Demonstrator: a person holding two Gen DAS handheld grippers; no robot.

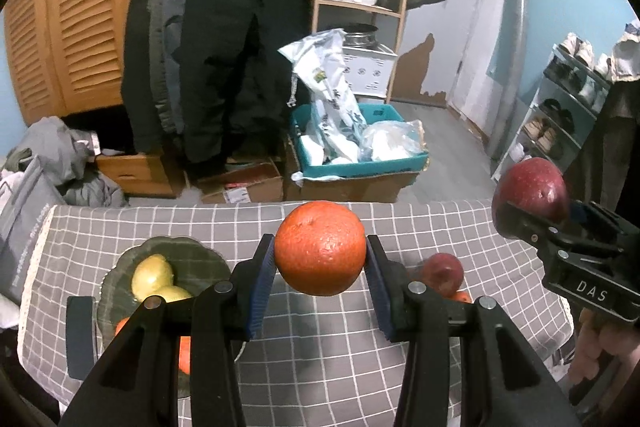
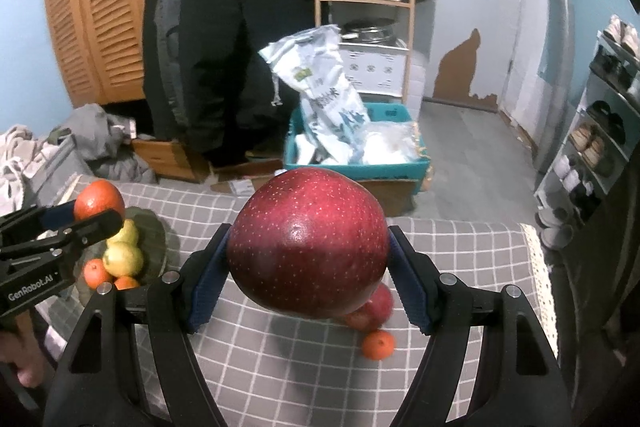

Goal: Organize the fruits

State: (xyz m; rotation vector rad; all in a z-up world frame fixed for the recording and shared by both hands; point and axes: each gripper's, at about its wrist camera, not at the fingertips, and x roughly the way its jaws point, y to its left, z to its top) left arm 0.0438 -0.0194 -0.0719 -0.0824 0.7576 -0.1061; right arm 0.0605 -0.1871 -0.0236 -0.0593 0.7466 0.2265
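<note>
Two fruits in the air, one per gripper. Left gripper is closed on the orange, pads on its left and right sides. Right gripper is clamped the same way on the big red apple. Key relation: the green plate, holding lemons and small oranges, lies down and to the left of the left jaws, so the left hand is nearer; the right has to cross over. A second apple and a small orange sit on the checked cloth under the right gripper. I'd guess the orange goes to the plate first.
</note>
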